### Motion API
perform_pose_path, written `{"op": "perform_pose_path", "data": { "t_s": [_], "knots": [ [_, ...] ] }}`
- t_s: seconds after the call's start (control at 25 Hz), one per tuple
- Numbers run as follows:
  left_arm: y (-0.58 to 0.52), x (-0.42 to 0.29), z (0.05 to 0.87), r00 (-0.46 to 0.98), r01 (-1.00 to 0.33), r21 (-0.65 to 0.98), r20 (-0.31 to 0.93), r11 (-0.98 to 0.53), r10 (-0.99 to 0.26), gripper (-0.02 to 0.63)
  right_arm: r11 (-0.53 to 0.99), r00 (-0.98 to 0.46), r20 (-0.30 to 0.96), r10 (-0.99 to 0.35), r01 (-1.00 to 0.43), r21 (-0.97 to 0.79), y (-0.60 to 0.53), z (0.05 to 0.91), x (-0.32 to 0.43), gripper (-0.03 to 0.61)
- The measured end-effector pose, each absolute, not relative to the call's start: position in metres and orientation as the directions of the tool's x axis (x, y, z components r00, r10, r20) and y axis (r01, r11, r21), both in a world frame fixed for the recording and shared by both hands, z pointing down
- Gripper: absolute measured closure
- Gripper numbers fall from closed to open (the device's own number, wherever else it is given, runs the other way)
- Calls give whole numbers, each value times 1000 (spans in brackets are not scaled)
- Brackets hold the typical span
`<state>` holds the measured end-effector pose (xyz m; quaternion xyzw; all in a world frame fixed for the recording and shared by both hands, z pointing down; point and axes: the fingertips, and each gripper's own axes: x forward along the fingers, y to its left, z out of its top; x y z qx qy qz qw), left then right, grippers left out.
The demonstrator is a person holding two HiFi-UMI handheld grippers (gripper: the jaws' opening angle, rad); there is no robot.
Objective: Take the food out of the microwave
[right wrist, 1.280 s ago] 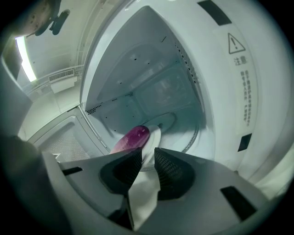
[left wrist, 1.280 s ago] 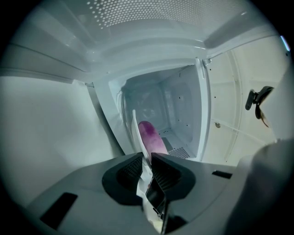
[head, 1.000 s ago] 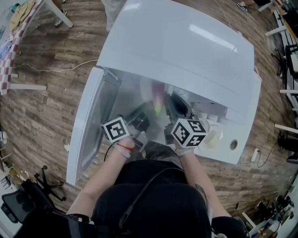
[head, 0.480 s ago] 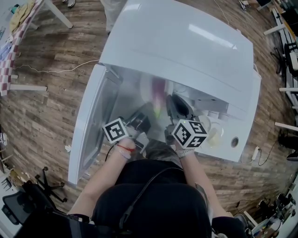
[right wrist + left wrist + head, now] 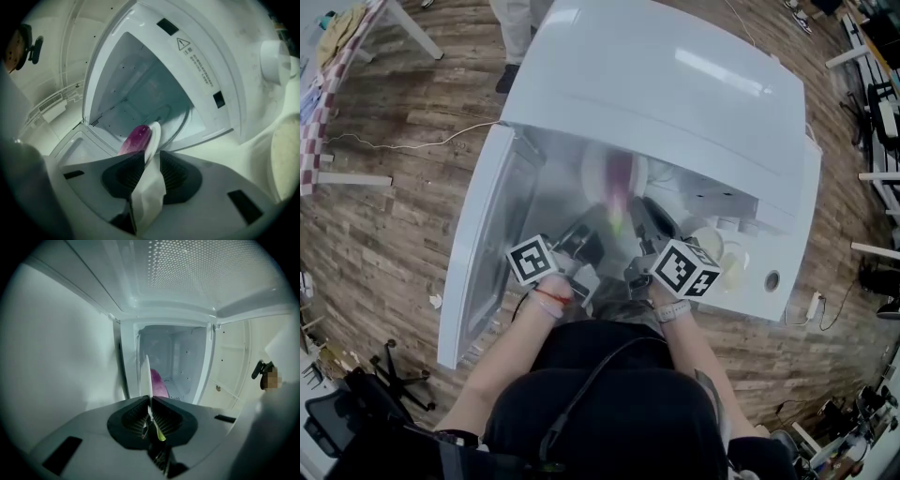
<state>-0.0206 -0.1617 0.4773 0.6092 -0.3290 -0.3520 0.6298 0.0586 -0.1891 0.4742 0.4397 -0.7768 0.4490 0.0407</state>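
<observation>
Both grippers hold one white plate (image 5: pixel 602 173) by its near edge at the open mouth of the microwave (image 5: pixel 675 84). The microwave's door (image 5: pixel 478 253) is swung out to the left over the wood floor (image 5: pixel 375 216). In the left gripper view the left gripper (image 5: pixel 149 401) has its jaws drawn in narrow. They have just been closing, and the thin rim of the plate (image 5: pixel 146 376) stands edge-on between the ribbed pads. The right gripper (image 5: pixel 151 159) has its jaws a little wider apart, and they clamp the plate (image 5: pixel 154 133) on the other side, its white rim running down between the pads. The food is a purple, rounded piece (image 5: pixel 137 138) that lies on the plate just past the jaws, and the empty white inside of the microwave is behind it. The left gripper view shows the same purple piece (image 5: pixel 158 383) beside the plate's edge. From the head view the two grippers sit close together in front of the person, both pointing into the opening.
</observation>
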Motion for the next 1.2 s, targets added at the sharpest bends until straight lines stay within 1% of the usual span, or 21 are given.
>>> {"op": "perform_pose_path", "data": {
  "t_s": [0.2, 0.56, 1.2],
  "knots": [
    [-157, -20, 478, 545, 48, 999, -16, 12, -838, 580, 143, -645, 439, -626, -648, -748, -187, 479, 54, 479],
    [-149, -17, 478, 568, 22, 1000, 4, 20, -823, 581, 105, -656, 419, -628, -605, -790, -179, 479, 54, 503],
    [-135, -19, 475, 576, 9, 1000, 7, 16, -817, 581, 118, -660, 381, -647, -581, -805, -167, 473, 51, 512]
  ]
}}
